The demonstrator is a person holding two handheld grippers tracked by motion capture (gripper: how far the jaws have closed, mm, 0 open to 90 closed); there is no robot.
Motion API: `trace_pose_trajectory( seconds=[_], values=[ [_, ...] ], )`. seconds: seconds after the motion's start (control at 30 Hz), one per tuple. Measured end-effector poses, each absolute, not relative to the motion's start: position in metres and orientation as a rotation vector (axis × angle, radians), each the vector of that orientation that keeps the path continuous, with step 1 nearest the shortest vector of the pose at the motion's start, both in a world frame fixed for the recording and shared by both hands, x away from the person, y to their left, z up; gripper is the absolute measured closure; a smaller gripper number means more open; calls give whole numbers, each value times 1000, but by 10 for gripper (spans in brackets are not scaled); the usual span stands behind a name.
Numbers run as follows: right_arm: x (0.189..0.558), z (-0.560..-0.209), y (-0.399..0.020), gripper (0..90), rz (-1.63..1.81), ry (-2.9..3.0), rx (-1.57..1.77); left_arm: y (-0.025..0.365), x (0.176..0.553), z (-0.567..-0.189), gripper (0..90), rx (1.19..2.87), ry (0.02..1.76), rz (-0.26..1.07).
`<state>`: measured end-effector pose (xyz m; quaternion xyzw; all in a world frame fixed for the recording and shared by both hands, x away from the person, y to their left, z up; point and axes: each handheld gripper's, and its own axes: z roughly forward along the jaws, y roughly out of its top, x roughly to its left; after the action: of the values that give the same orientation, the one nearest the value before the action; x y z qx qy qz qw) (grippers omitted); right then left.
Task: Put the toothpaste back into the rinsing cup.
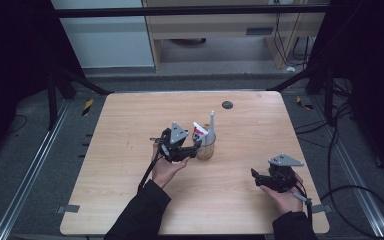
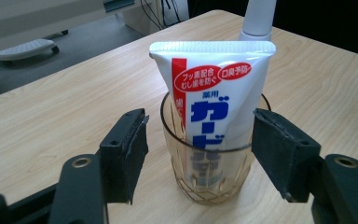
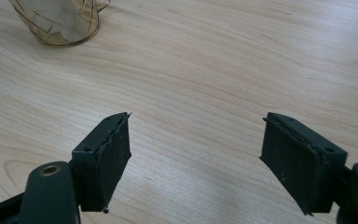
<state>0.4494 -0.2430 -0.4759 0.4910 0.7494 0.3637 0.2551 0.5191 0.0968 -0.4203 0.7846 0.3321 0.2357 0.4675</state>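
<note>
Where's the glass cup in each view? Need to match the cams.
High view: glass cup at table centre, just right of the left tongs.
Left gripper view: cup centre, between the open jaws, untouched.
Right gripper view: cup in the top-left corner, cut off.
Shared landmark: the light wood table.

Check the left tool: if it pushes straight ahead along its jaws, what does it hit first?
Most likely the glass cup. It sits dead ahead between the open jaws of the left tool, and neither pad touches it. The toothpaste tube stands inside the cup, so the glass wall comes first. Exact gap is hard to judge.
</note>
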Motion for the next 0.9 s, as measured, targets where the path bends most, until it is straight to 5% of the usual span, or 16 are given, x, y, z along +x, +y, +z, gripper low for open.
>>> trace_pose_trajectory(
  seconds=[0.9],
  values=[
    [449,-479,-248,215,956,2019,1347,205,464,-451,266,1980,949,584]
  ],
)
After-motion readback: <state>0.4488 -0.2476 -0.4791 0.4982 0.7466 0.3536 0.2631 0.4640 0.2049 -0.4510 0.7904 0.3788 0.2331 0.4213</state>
